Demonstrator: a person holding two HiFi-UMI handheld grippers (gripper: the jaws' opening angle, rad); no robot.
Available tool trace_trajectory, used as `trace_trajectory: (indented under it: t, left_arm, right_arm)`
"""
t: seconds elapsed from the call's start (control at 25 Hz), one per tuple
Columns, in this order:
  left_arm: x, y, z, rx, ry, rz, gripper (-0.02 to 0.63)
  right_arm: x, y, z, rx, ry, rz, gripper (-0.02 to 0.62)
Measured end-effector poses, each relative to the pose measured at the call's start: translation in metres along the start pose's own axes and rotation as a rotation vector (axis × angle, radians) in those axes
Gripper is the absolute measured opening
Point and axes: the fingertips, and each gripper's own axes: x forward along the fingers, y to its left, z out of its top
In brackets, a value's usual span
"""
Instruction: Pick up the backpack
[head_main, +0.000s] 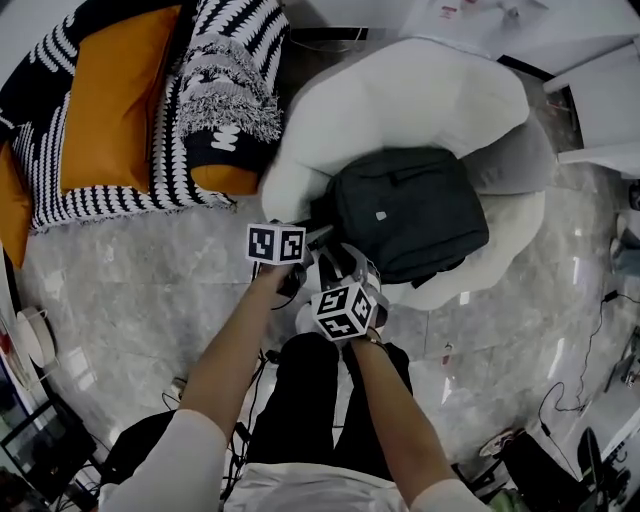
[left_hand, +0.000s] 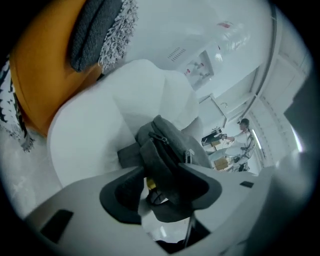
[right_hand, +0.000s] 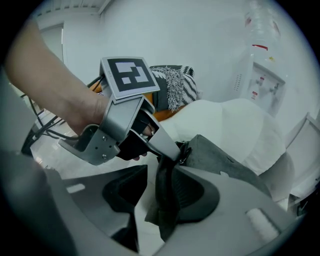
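Backpack (head_main: 410, 212) sits at 2 o'clock off left hand-held gripper (left_hand: 160, 181) and right hand-held gripper (right_hand: 161, 194), both wide open straddling its near-end fabric, ungripped.

A white rounded armchair (head_main: 400, 90) stands on the pale marble floor (head_main: 150, 300) — a dark backpack (head_main: 410, 210) lying on its seat — beside a sofa (head_main: 222, 180) with orange cushions (head_main: 120, 100) and striped throw (head_main: 235, 60).

Left claw (left_hand: 160, 190) and right claw (right_hand: 160, 195) side by side, jaws apart

Grey marble floor (head_main: 130, 300), white armchair (head_main: 400, 90), orange cushions (head_main: 115, 100).
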Motion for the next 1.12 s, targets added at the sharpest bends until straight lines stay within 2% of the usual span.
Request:
trace_trajectory:
  t: [0.12,0.28,0.36,0.52,0.76,0.92,1.12]
  left_arm:
    - [0.006,-0.008,0.001,-0.005,0.017,-0.032,0.174]
    - [0.006,-0.021,0.001,0.055,0.020,-0.006,0.102]
    - [0.001,-0.028,0.004,0.047,0.006,-0.006,0.082]
    - [-0.007,-0.046,0.009,0.050,-0.003,-0.010,0.071]
    - [-0.019,-0.089,0.023,0.009,-0.048,-0.036,0.066]
    - [-0.025,-0.124,0.036,-0.009,-0.075,-0.051,0.064]
    - [-0.025,-0.165,0.046,0.021,-0.078,-0.055,0.064]
  right_arm:
    - [0.001,-0.005,-0.002,0.002,0.010,-0.002,0.169]
    - [-0.004,-0.010,-0.008,0.002,0.020,-0.006,0.173]
    - [-0.006,-0.011,-0.008,-0.009,0.021,-0.007,0.173]
    - [-0.016,-0.018,-0.008,-0.034,0.024,-0.032,0.172]
    - [-0.049,-0.045,0.002,-0.082,0.004,-0.103,0.144]
    - [-0.072,-0.064,0.007,-0.156,0.016,-0.152,0.150]
    - [-0.098,-0.091,0.009,-0.179,0.042,-0.197,0.141]
